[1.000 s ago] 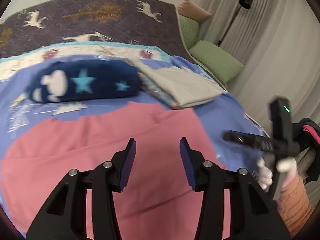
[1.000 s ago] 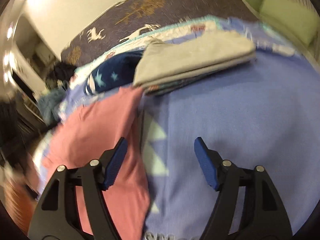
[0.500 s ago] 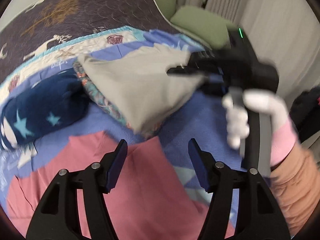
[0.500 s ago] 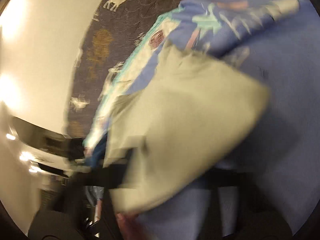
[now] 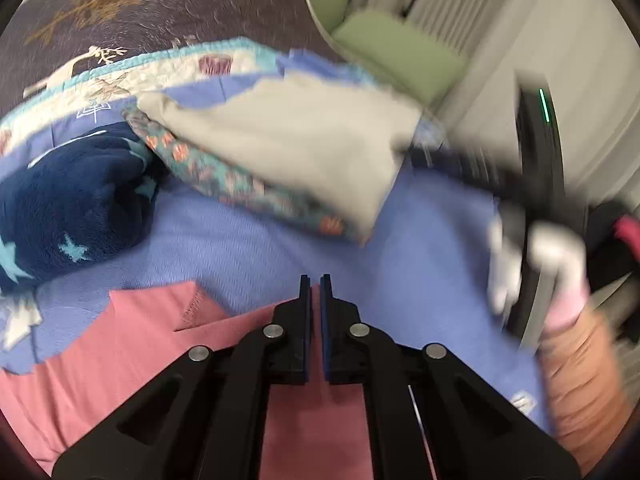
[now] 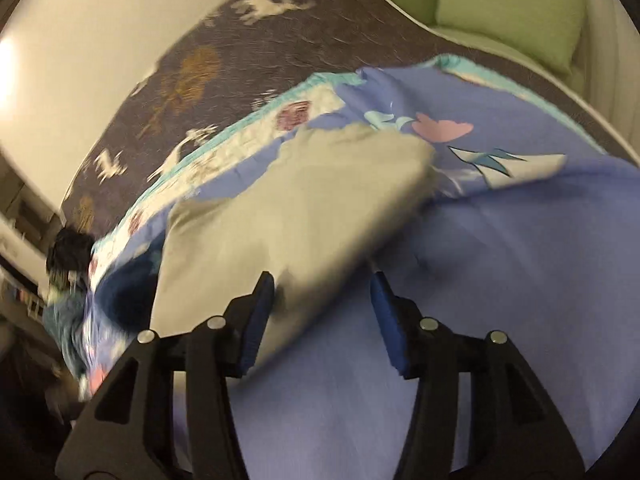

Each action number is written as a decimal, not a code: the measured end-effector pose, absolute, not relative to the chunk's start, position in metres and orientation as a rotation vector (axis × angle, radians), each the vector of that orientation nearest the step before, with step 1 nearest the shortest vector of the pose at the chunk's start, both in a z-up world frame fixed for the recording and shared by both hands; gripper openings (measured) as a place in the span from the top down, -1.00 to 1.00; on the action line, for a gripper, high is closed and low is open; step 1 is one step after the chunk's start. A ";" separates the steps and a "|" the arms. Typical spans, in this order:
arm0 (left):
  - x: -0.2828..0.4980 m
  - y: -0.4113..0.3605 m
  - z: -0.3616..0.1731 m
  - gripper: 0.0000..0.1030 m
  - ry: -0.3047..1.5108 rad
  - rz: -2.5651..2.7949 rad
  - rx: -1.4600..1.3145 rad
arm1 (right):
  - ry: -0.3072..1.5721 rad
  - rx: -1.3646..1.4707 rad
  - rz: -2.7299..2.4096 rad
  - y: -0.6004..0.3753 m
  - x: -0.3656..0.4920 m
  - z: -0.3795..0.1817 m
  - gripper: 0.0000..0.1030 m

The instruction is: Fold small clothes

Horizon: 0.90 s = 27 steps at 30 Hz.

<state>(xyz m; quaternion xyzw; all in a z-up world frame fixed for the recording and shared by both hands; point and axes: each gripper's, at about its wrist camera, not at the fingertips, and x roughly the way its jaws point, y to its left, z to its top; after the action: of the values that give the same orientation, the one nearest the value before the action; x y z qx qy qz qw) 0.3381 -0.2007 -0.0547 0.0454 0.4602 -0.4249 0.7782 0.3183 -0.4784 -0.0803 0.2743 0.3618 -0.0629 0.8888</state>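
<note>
the left tongs (image 5: 315, 294) had just closed, jaws almost together, on the far edge of the pink garment (image 5: 132, 360), which lay flat on the blue blanket (image 5: 420, 264) of the bed. the right tongs (image 6: 322, 312) had just been opening and stood half open, empty, with the corner of the folded grey cloth (image 6: 280, 220) lying between the jaws but not pressed. to fold well, i think the left should lift the pink edge low and evenly, while the right takes the other corner.

folded cloth (image 5: 288, 148) on stack (image 5: 224, 176), right of blanket (image 5: 72, 208)
</note>
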 end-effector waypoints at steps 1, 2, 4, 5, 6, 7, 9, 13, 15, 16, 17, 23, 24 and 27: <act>0.341 -0.193 -0.051 0.93 0.974 -0.948 0.022 | 0.747 0.545 -0.094 -0.471 0.300 -0.077 -0.04; 0.342 -0.182 -0.046 0.93 0.939 -0.986 -0.070 | 0.751 0.520 -0.037 -0.461 0.282 -0.075 -0.07; 0.340 -0.166 -0.040 0.93 0.864 -1.053 -0.189 | 0.759 0.473 0.052 -0.440 0.261 -0.070 -0.10; 0.338 -0.158 -0.038 0.93 0.830 -1.060 -0.226 | 0.766 0.439 0.087 -0.429 0.251 -0.067 -0.13; 0.337 -0.153 -0.037 0.93 0.825 -1.056 -0.244 | 0.771 0.413 0.109 -0.420 0.245 -0.065 -0.14; 0.337 -0.149 -0.038 0.93 0.830 -1.044 -0.257 | 0.782 0.376 0.152 -0.404 0.235 -0.064 -0.15; 0.334 -0.141 -0.040 0.90 0.845 -0.982 -0.226 | 0.799 0.330 0.209 -0.383 0.231 -0.062 -0.16; 0.323 -0.112 -0.044 0.45 0.845 -0.847 -0.083 | 0.825 0.224 0.239 -0.349 0.237 -0.065 -0.16; 0.316 -0.082 -0.049 0.41 0.845 -0.756 -0.026 | 0.838 0.241 0.257 -0.344 0.245 -0.067 -0.16; 0.313 -0.066 -0.051 0.33 0.843 -0.712 -0.011 | 0.846 0.273 0.267 -0.345 0.254 -0.067 -0.16; 0.309 -0.041 -0.053 0.28 0.842 -0.636 0.005 | 0.851 0.302 0.278 -0.346 0.262 -0.065 -0.16; 0.299 0.061 -0.065 0.16 0.882 -0.453 -0.054 | 0.960 0.271 0.321 -0.313 0.333 -0.047 -0.28; 0.298 0.067 -0.069 0.16 0.897 -0.457 -0.065 | 1.000 0.217 0.322 -0.303 0.346 -0.047 -0.31; 0.295 0.064 -0.086 0.16 0.949 -0.463 -0.029 | 1.157 0.025 0.267 -0.269 0.384 -0.056 -0.31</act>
<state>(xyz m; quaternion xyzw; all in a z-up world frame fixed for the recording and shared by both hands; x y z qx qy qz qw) 0.2946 0.0645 -0.0862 -0.0139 0.4529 -0.2208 0.8637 0.3837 -0.2689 -0.0556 0.0117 0.5453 0.1257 0.8287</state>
